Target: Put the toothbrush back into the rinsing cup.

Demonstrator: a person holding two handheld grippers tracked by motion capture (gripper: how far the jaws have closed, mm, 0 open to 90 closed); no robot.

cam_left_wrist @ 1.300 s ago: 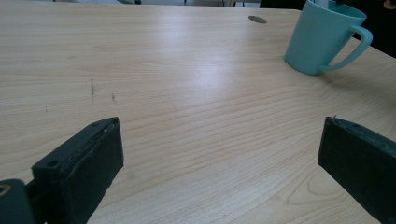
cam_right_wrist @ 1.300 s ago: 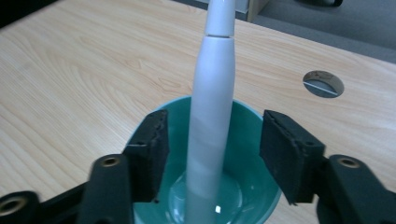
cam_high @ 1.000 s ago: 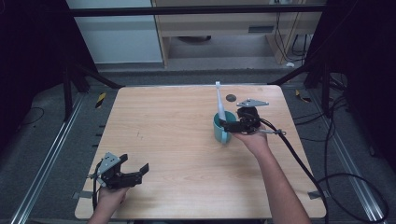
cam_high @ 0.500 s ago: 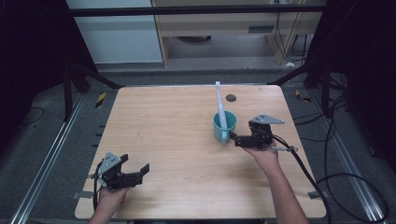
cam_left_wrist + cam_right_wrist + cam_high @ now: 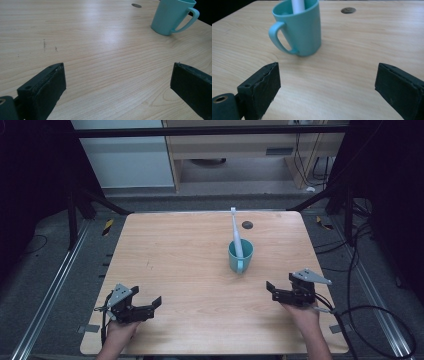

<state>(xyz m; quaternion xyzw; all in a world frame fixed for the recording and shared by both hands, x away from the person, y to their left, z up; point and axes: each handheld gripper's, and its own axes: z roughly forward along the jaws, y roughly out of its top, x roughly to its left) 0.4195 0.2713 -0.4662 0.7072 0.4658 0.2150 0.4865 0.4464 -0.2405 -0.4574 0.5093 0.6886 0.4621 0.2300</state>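
A teal mug (image 5: 240, 256) stands upright right of the table's middle, handle toward the front. A white toothbrush (image 5: 235, 231) stands in it, leaning toward the far edge. The mug (image 5: 170, 16) appears at the upper right of the left gripper view, and close ahead as the mug (image 5: 300, 29) in the right gripper view, with the toothbrush (image 5: 298, 5) inside. My right gripper (image 5: 270, 291) rests open near the front right, apart from the mug. My left gripper (image 5: 154, 304) rests open at the front left. Nothing sits between either pair of jaws.
The wooden table (image 5: 185, 250) has a small dark round hole (image 5: 247, 225) near its far edge behind the mug. Cables (image 5: 370, 320) trail off the right side. Shelving (image 5: 240, 150) and metal rails stand beyond the table.
My right gripper has drawn back from the mug toward the front right edge, with nothing in its jaws. The toothbrush stays in the mug. The left gripper has not moved.
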